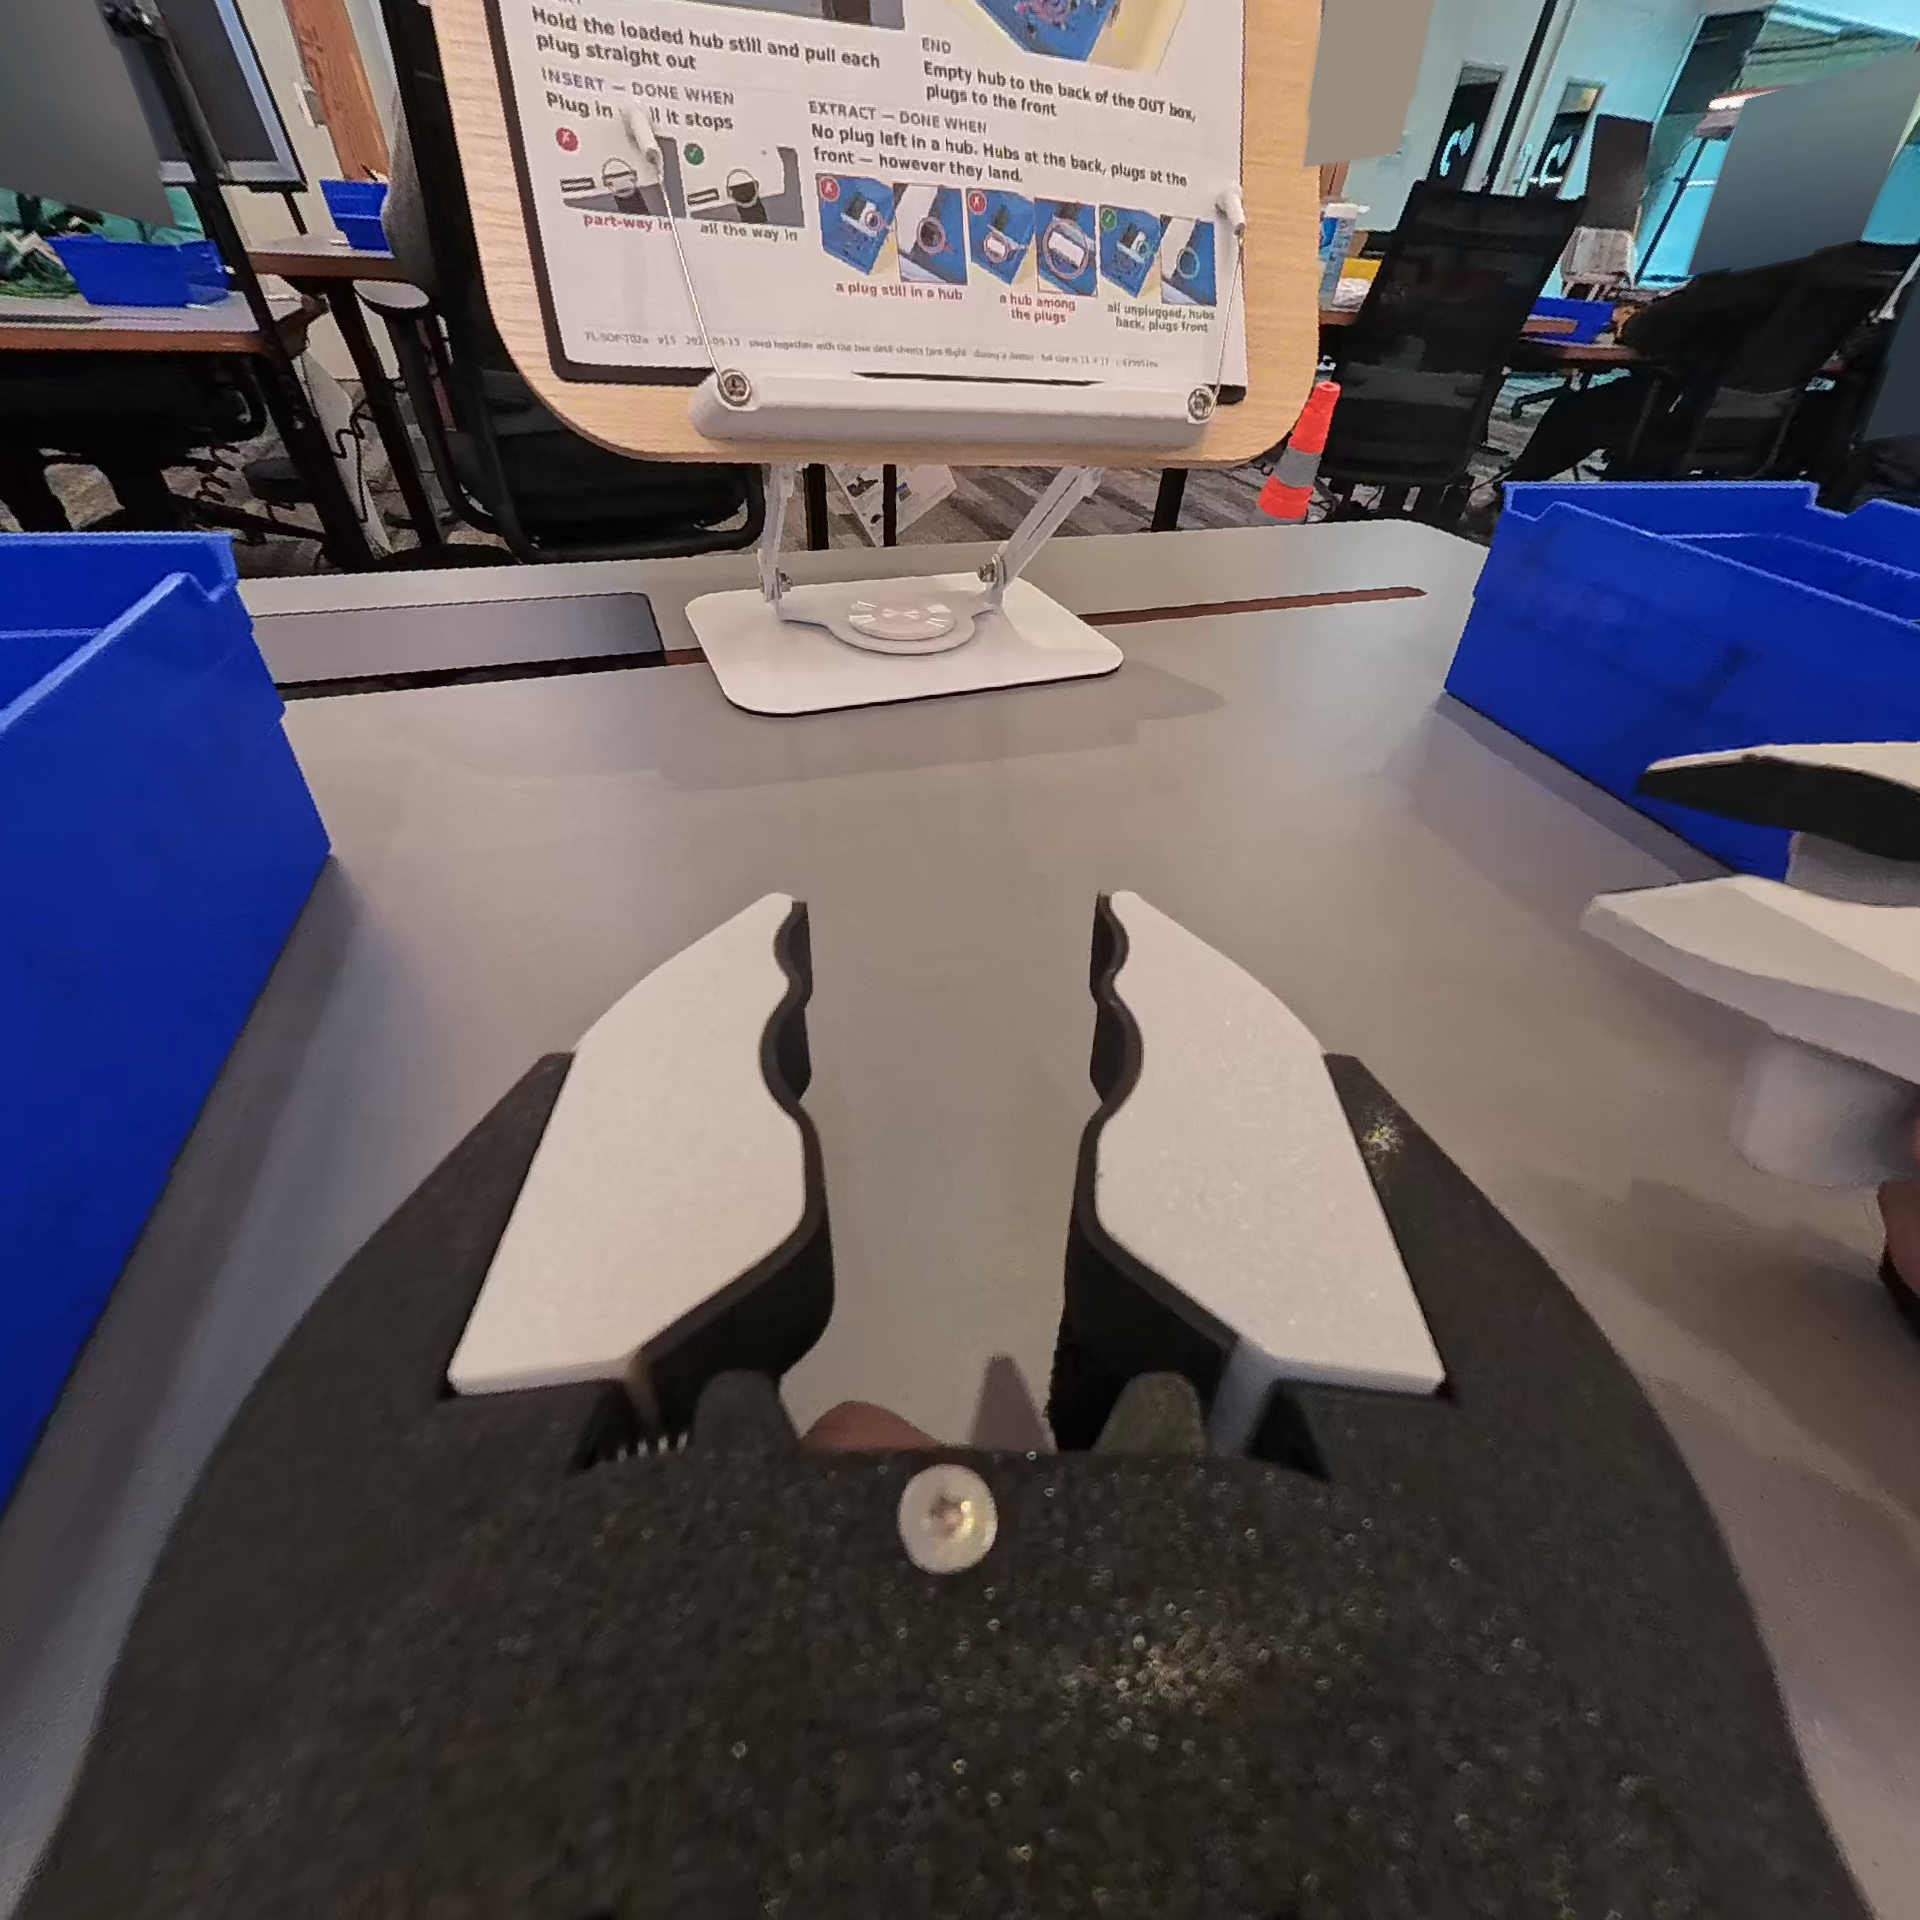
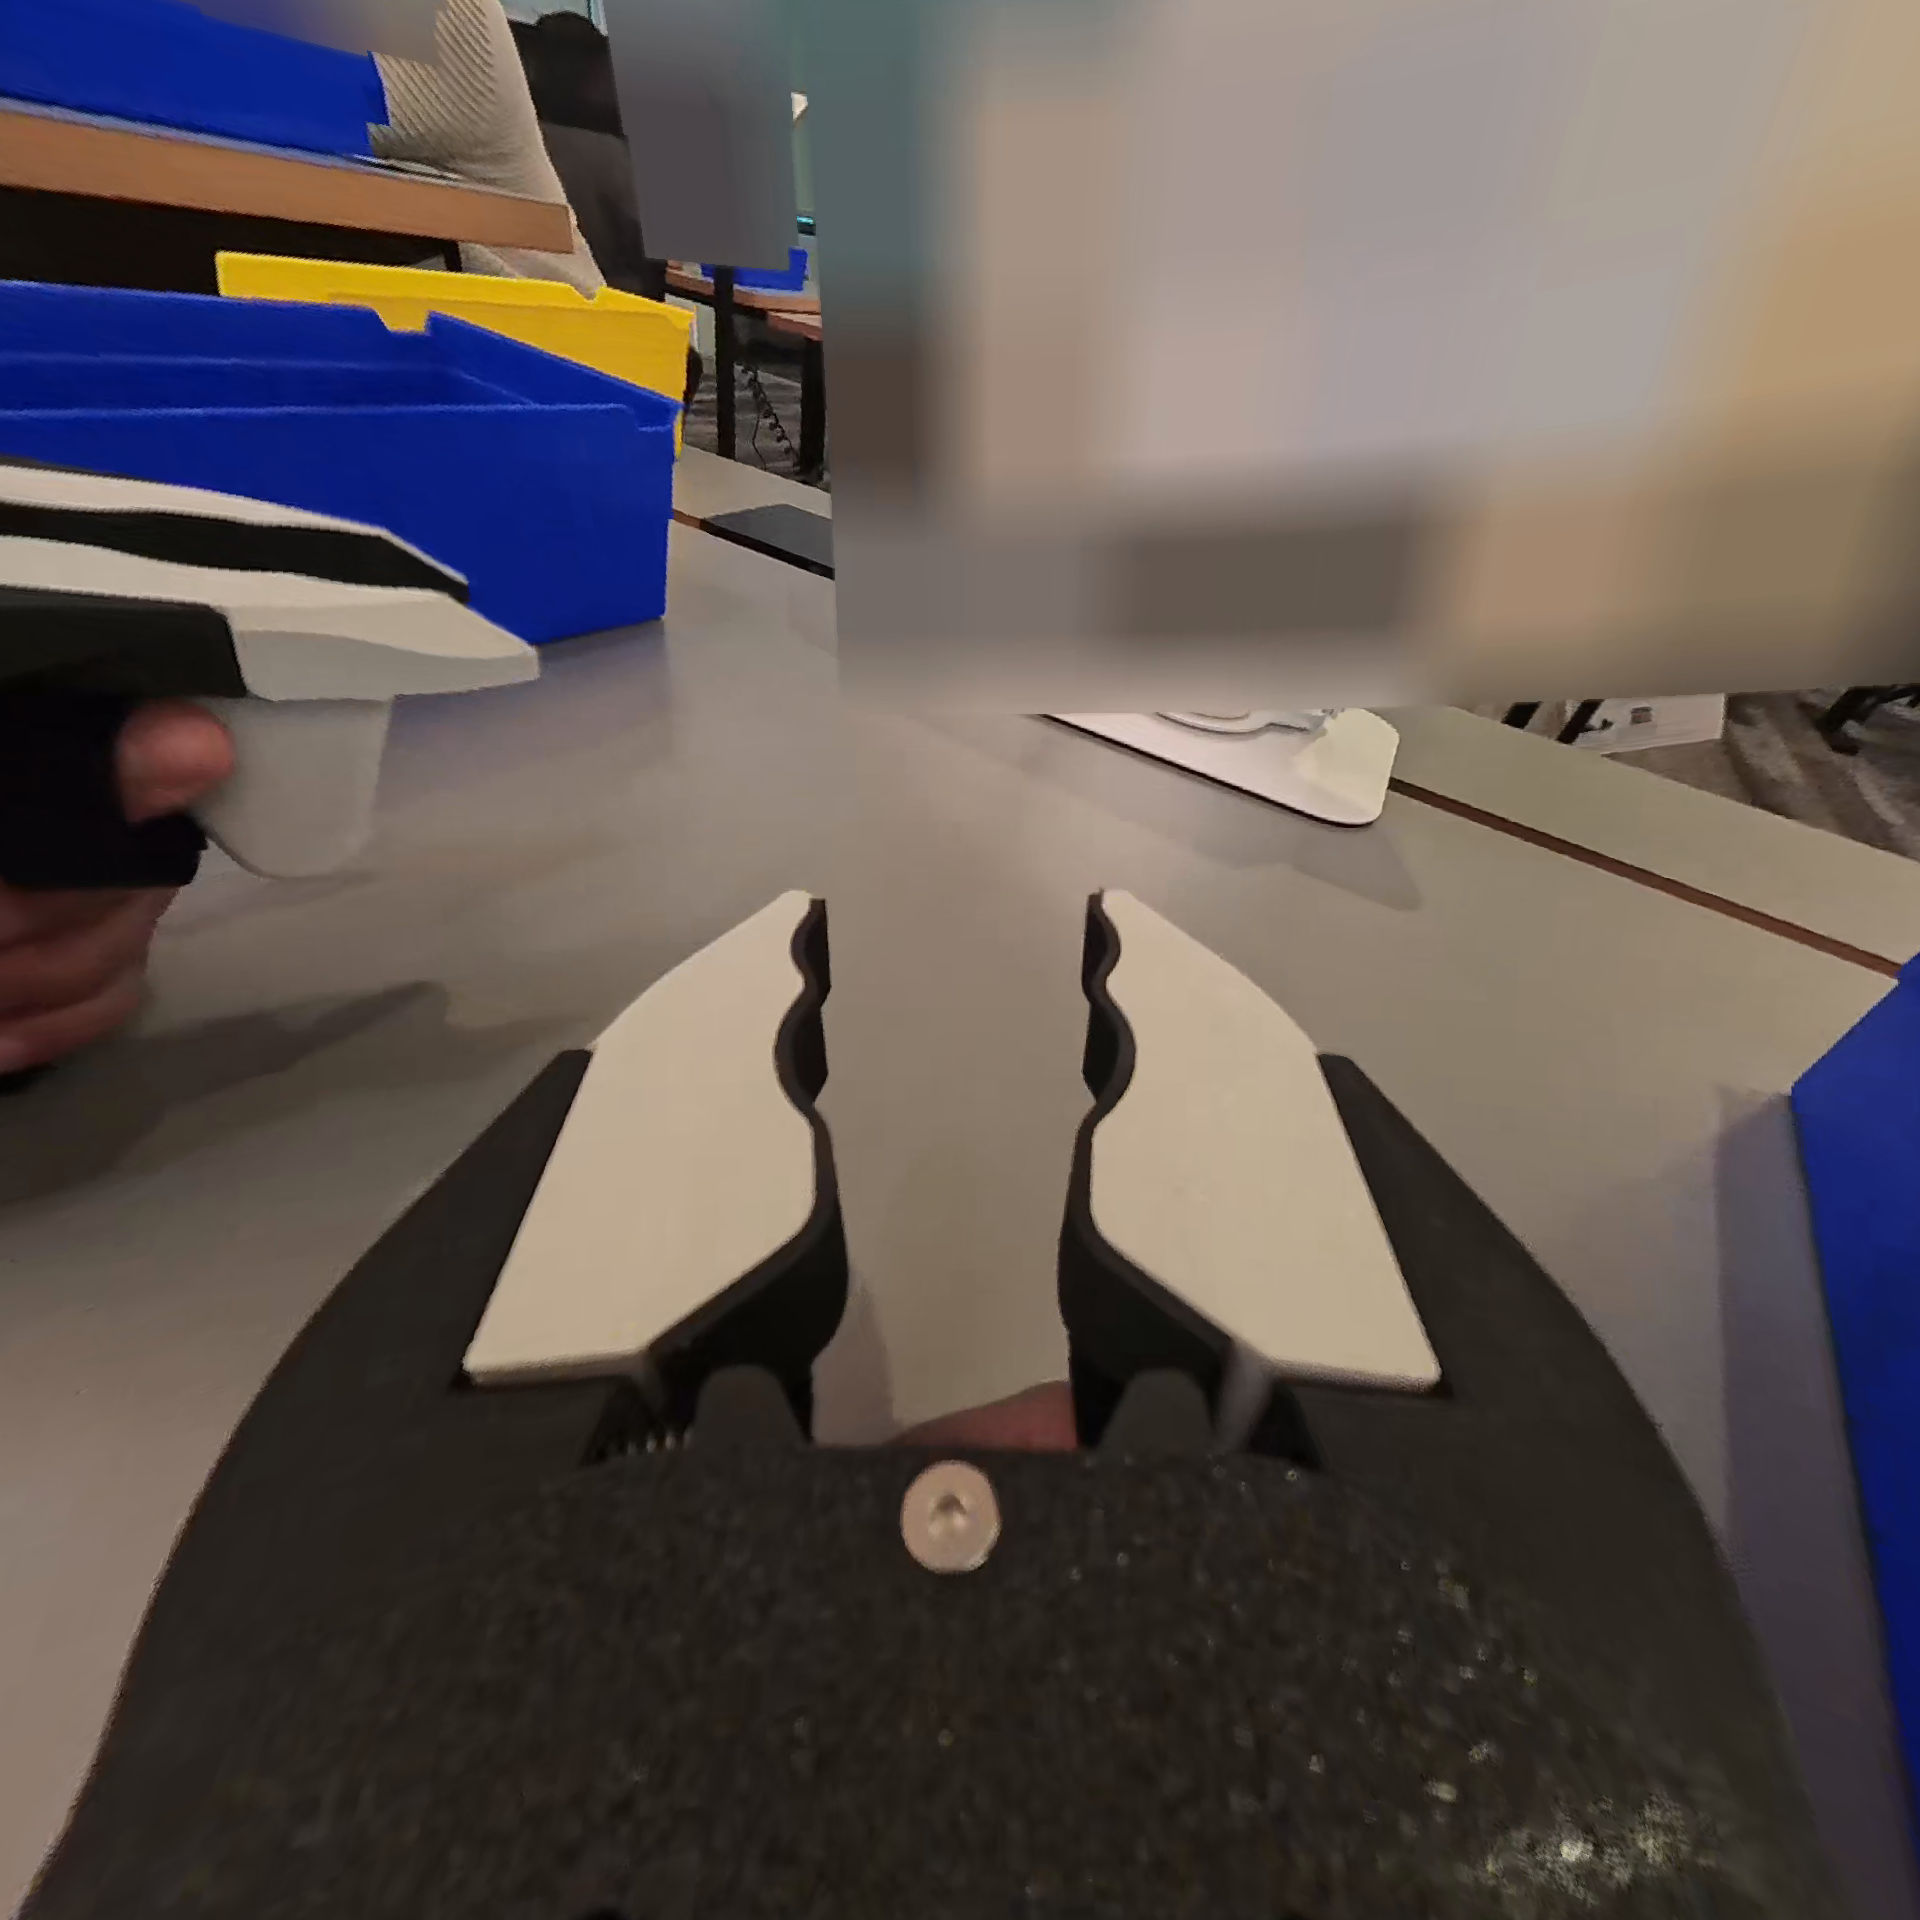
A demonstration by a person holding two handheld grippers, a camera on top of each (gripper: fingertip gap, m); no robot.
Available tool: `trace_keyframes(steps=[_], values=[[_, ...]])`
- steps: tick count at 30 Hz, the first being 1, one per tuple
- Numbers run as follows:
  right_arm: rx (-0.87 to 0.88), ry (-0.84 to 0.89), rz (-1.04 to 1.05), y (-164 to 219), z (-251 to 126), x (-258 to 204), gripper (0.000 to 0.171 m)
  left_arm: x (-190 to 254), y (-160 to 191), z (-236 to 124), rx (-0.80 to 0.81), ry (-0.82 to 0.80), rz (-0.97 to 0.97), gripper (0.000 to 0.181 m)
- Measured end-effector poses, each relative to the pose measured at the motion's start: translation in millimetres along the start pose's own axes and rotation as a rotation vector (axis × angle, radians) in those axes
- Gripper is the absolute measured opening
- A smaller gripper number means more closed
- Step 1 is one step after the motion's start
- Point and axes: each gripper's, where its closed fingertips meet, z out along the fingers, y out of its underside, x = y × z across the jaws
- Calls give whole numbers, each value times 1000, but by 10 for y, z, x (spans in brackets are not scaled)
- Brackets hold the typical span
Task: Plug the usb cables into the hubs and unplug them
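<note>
Two grippers hang low over a bare grey worktop [image 1: 935, 810], and neither holds anything. The left gripper [image 1: 948, 935] has its fingers spread, pointing toward twelve o'clock at a white stand [image 1: 904, 644] that carries an instruction sheet [image 1: 883, 187] on a wooden board. The right gripper [image 2: 954, 935] is likewise spread and empty; in the left wrist view it comes in at three o'clock, turned on its side.

No USB cable or hub shows in either view. Blue bins [image 1: 135, 831] sit at nine o'clock and at two o'clock [image 1: 1683, 665] in the left wrist view, and the parts are probably inside them, but their contents are hidden from here.

Judging from the task, a hub should be light, rigid and smooth-sided, so best pinched across its body, clear of the ports. A plug is small and stiff; take it by the moulded housing, not by the limp cable, which would flex and let the plug wander.

A hand [image 2: 94, 831] grips the left gripper's handle at nine o'clock in the right wrist view.
</note>
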Motion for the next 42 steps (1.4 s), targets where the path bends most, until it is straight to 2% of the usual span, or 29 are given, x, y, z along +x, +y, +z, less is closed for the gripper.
trace_keyframes(steps=[7,42], values=[[-5,-20,60,25,-20,49,45,19,28,23,-23,6,10,52],[-21,-29,16,41,-3,-11,45,98,75,37,-51,15,78,53]])
